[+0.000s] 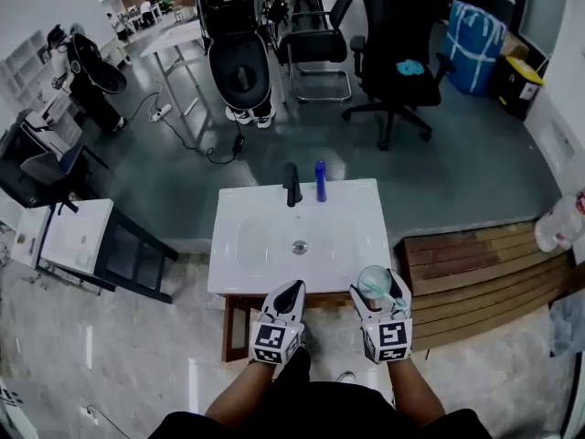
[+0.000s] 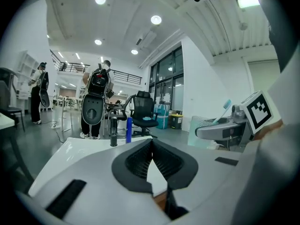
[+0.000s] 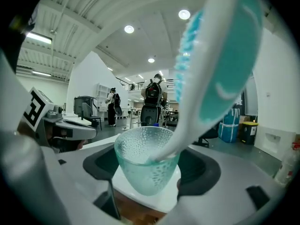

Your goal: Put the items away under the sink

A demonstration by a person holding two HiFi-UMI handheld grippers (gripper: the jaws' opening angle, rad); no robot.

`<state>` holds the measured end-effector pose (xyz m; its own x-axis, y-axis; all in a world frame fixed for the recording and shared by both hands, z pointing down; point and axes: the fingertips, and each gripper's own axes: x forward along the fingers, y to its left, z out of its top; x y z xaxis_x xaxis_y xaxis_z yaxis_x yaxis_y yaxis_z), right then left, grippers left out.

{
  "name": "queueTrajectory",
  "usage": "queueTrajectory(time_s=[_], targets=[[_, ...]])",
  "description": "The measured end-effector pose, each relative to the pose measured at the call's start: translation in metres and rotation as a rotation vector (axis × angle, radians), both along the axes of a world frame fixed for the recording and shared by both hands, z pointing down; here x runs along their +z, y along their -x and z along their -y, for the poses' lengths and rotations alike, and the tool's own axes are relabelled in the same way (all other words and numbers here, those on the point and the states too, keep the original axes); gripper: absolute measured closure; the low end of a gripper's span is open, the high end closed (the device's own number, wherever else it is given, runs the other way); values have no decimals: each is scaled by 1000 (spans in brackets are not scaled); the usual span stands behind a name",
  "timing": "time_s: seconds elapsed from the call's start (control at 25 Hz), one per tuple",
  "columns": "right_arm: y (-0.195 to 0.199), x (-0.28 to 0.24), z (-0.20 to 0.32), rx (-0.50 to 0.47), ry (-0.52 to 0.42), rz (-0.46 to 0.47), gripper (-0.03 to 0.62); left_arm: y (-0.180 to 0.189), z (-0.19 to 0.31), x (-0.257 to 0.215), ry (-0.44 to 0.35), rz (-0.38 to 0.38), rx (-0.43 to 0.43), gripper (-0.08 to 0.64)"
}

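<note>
In the head view the left gripper (image 1: 291,289) sat at lower centre, pressed together and empty, over the front edge of the sink (image 1: 247,245). Just right of it the right gripper (image 1: 377,287) pinched a cup (image 1: 372,281), with the faucet (image 1: 292,184) and bottle (image 1: 320,180) well apart at the far rim. The left gripper view showed its jaws meeting at the tips with nothing between them and bare basin ahead. In the right gripper view the jaws clamped the cup at centre, and a toothbrush (image 3: 213,74) leaned out toward the upper right.

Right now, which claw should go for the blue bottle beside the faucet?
Left. The left claw is shut on nothing, so it's free; the right claw is clamped on the cup with the toothbrush in it. The blue bottle stands at the sink's back edge.
</note>
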<state>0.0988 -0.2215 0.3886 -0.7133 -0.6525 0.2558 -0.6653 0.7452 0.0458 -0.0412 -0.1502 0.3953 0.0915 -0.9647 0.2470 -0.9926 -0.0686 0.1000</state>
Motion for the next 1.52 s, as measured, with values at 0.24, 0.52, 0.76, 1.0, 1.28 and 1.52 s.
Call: queueTrajectory(time_s=[0.24, 0.52, 0.76, 1.0, 1.28, 1.52], targets=[[-24, -4, -43, -60, 25, 37, 207, -27, -60, 3, 7, 13, -80, 538], [-27, 3, -92, -126, 20, 36, 207, -52, -104, 3, 18, 31, -97, 538], [-16, 18, -128, -138, 38, 49, 207, -35, -126, 14, 19, 15, -104, 538], [1, 41, -136, -111, 53, 28, 207, 0, -140, 30, 40, -29, -115, 538], [20, 93, -130, -74, 58, -13, 207, 19, -134, 81, 55, 15, -71, 538], [30, 187, -113, -6, 47, -20, 207, 47, -126, 176, 51, 18, -97, 538]])
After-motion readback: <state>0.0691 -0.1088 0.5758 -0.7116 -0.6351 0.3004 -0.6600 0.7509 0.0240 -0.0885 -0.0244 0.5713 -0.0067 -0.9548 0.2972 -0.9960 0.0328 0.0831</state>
